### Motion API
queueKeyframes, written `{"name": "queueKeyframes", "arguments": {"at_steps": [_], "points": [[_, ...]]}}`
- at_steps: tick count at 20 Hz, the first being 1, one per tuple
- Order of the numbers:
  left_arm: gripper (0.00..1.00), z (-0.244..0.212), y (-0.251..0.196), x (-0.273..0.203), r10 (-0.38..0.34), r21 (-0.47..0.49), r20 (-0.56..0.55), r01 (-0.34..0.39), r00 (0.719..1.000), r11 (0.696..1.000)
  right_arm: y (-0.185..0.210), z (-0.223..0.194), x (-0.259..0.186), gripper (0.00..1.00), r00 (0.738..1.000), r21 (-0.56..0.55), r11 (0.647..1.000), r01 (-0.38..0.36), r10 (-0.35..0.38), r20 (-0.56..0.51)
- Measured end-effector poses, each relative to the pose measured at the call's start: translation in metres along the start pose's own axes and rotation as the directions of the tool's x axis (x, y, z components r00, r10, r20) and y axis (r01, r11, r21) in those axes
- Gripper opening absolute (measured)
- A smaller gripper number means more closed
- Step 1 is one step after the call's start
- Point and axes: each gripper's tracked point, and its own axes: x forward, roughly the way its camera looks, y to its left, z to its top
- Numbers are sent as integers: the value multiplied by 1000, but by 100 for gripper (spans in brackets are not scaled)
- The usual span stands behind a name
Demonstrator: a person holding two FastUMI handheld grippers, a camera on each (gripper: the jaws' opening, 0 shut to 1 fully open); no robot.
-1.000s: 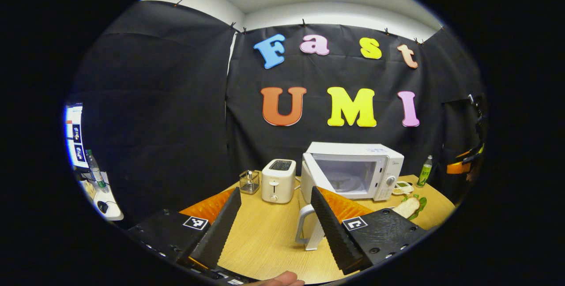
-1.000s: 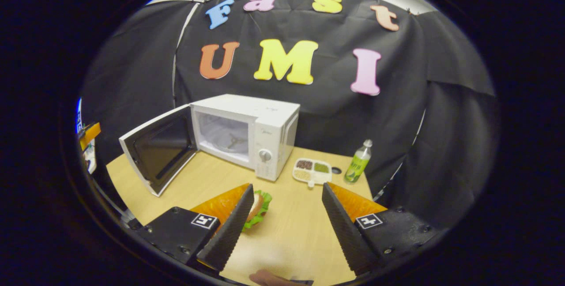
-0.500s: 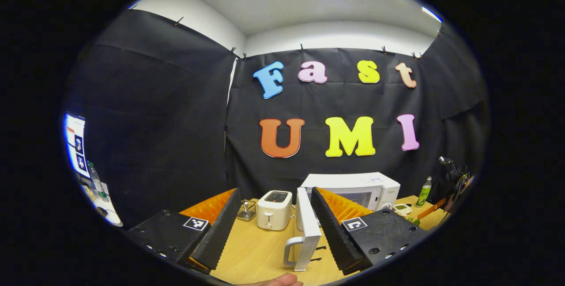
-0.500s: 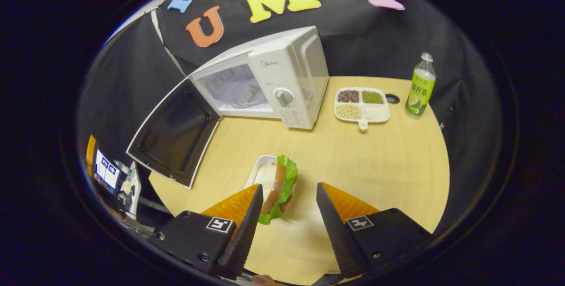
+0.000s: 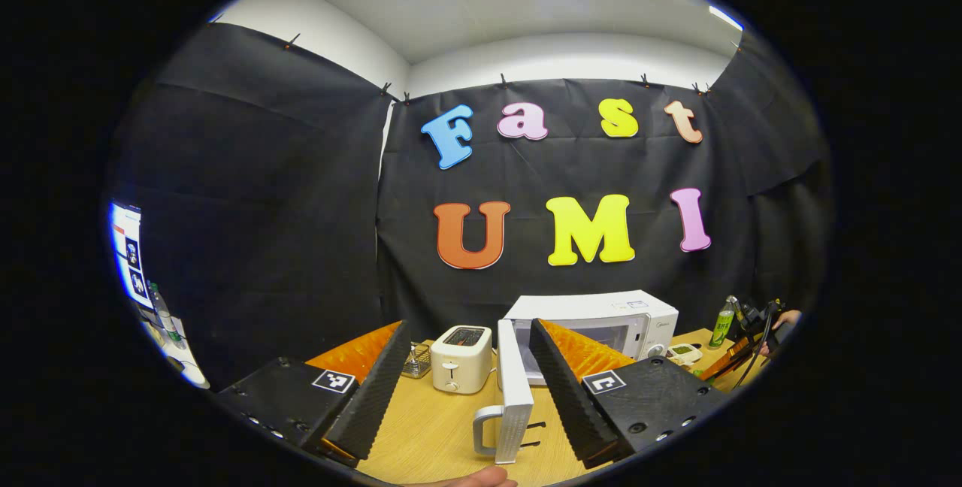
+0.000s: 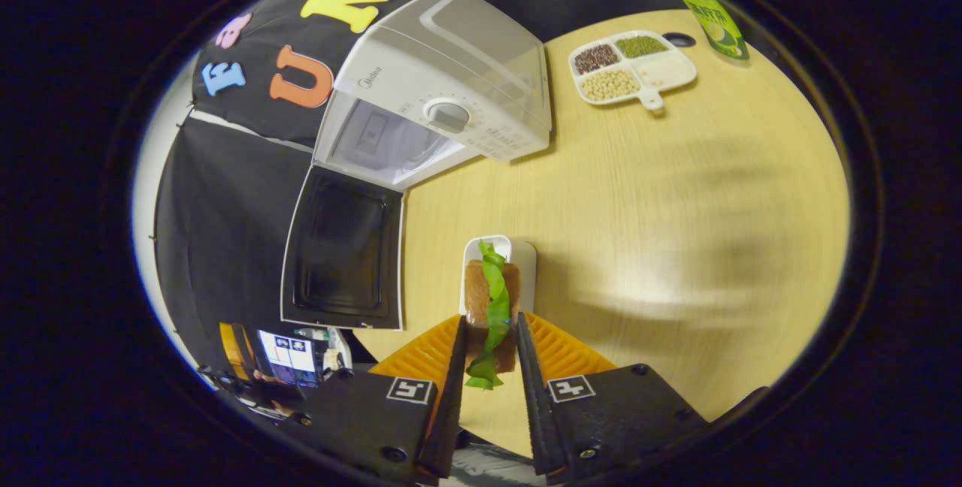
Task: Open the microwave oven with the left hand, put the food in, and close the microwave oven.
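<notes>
Two grippers: one in each view, fingers at the bottom of its own picture.
Right gripper (image 6: 487, 378): fingers drawn in narrow, one on each side of the sandwich (image 6: 490, 307), both pressing its flanks.
Sandwich: stands on edge between the right fingers, brown slices with a green lettuce strip running down the middle; its far end sticks out past the fingertips, over a small white dish (image 6: 518, 258).
White dish: on the wooden table (image 6: 676, 209), just ahead of the right gripper; whether the sandwich still touches it, cannot tell.
Microwave oven (image 6: 443, 89): up ahead of the right gripper and a bit left, well apart from the sandwich; cavity visible.
Door (image 6: 344, 246): swung wide open, dark inner face up toward the camera, just left of the sandwich and dish.
Left gripper (image 5: 458, 385): fingers spread wide, holding nothing.
Door from the left gripper view: seen edge-on between the left fingers, nearer the right-hand one; its handle (image 5: 485, 431) points toward the left-hand finger; no finger touches it.
Toaster (image 5: 460, 358): left of the microwave oven, on the table.
Divided snack tray (image 6: 630, 70): right of the microwave oven, grains in its sections.
Green bottle (image 6: 710, 13): beyond the tray, at the table's far edge.
</notes>
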Motion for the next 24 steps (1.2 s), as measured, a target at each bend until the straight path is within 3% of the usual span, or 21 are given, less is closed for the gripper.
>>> {"name": "queueKeyframes", "arguments": {"at_steps": [1, 2, 3, 9, 15, 16, 19, 24], "points": [[94, 0, 0, -1, -2, -1, 1, 2, 1000, 1000, 0, -2, 0, 34, 1000, 44, 999, -16, 17, -25], [94, -2, 0, -1, -7, -4, -1, 7, 1000, 1000, 0, -4, 2, 42, 999, 60, 998, -28, 31, -43], [94, -4, 0, -1, -11, -8, -4, 11, 1000, 1000, 0, -5, 3, 34, 998, 70, 997, -35, 39, -58], [94, -7, 3, -11, -33, -14, -1, 33, 999, 999, 1, -21, 18, 34, 988, 205, 978, -45, 74, -136], [94, -11, 3, -17, -47, 3, -1, 48, 999, 999, 15, -16, 8, 28, 996, 120, 991, -65, 71, -45], [94, -9, 3, -19, -52, 2, 3, 52, 999, 999, 18, -17, 4, 35, 997, 98, 993, -62, 65, -30], [94, -4, 1, -23, -68, -10, 22, 68, 997, 998, 30, -17, -12, 33, 999, 54, 997, -51, 50, 20], [94, 3, 0, -30, -100, -29, 43, 101, 994, 994, 81, -19, -20, 33, 990, 1, 998, -68, 67, 121]]}}
